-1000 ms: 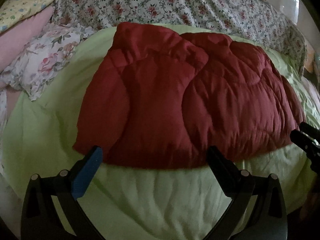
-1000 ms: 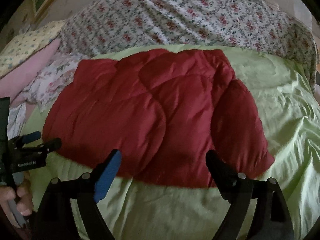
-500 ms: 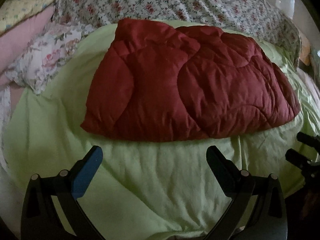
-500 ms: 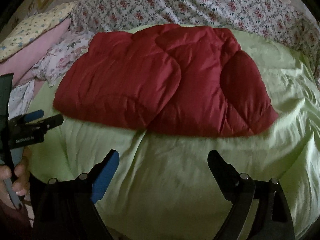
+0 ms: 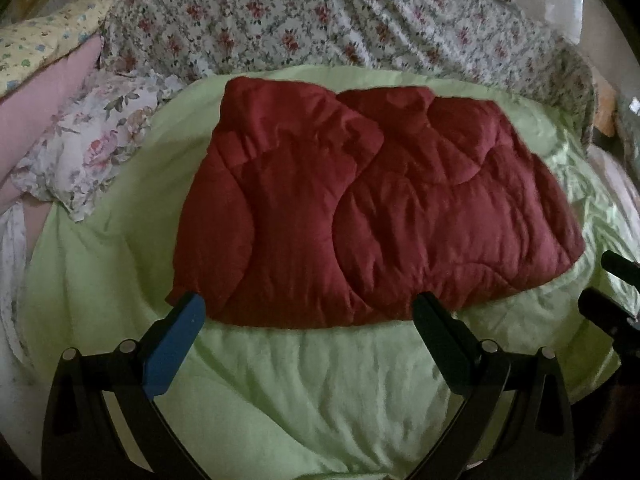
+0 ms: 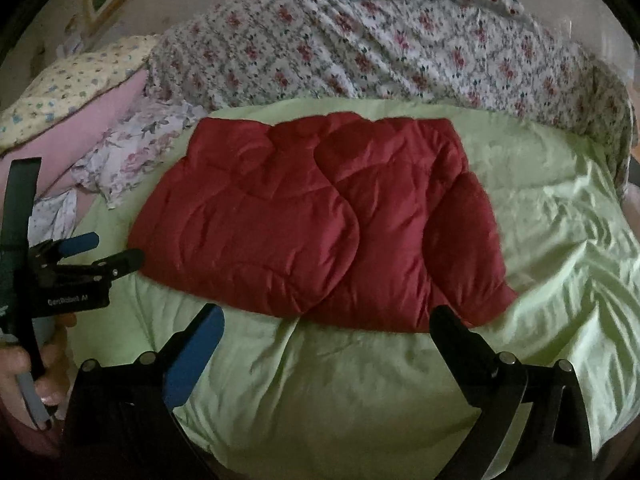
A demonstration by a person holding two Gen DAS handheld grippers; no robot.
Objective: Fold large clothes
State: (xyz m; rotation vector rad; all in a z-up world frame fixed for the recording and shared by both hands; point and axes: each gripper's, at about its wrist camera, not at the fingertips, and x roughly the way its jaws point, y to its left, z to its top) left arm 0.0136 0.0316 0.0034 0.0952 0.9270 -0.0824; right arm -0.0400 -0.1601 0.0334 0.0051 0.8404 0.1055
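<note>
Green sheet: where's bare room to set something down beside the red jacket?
Bare green sheet lies right of the red jacket, up to the floral quilt; a wide strip also runs along its near hem. The left side is crowded: floral pillow and left gripper.

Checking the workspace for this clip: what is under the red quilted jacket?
The red quilted jacket lies on a light green bedsheet, which shows on all sides of it. Whatever lies beneath the folded padding itself is covered and cannot be seen.

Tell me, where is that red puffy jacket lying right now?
The red jacket lies folded on the light green bedsheet, mid-frame in both views, just beyond both open grippers, with floral pillows at its left.
</note>
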